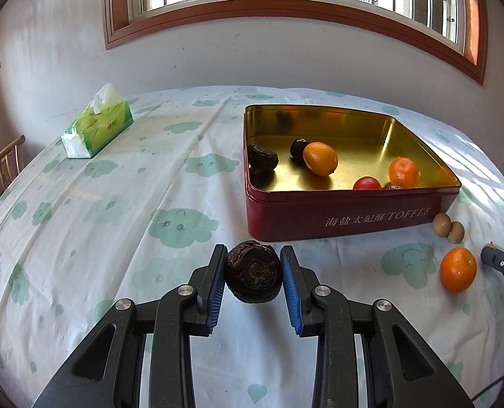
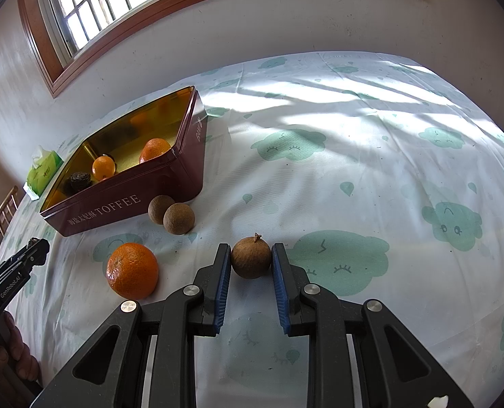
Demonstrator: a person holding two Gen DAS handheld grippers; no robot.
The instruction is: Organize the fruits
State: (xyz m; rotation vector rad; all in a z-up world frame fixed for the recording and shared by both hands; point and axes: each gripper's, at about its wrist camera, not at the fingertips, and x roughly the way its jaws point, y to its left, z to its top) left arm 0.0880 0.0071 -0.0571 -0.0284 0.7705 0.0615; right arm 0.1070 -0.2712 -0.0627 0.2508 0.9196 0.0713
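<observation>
At the far left of the table lies a tissue pack, not part of the work. Near the front, the left gripper is closed on a dark water chestnut, with both blue pads touching its sides; the fruit seems just above the cloth or resting on it, I cannot tell which. Right of it, farther away, stands the red tin, open, and inside are already a dark wrinkled fruit, a small dark round one, two oranges, and a red fruit near the front wall. Outside, near the tin's right corner, two brown longans touch each other, and a third orange lies nearer. At the right, the right gripper is closed on another longan. I judge the task a little past half: five loose fruits remain, two of them already gripped.
</observation>
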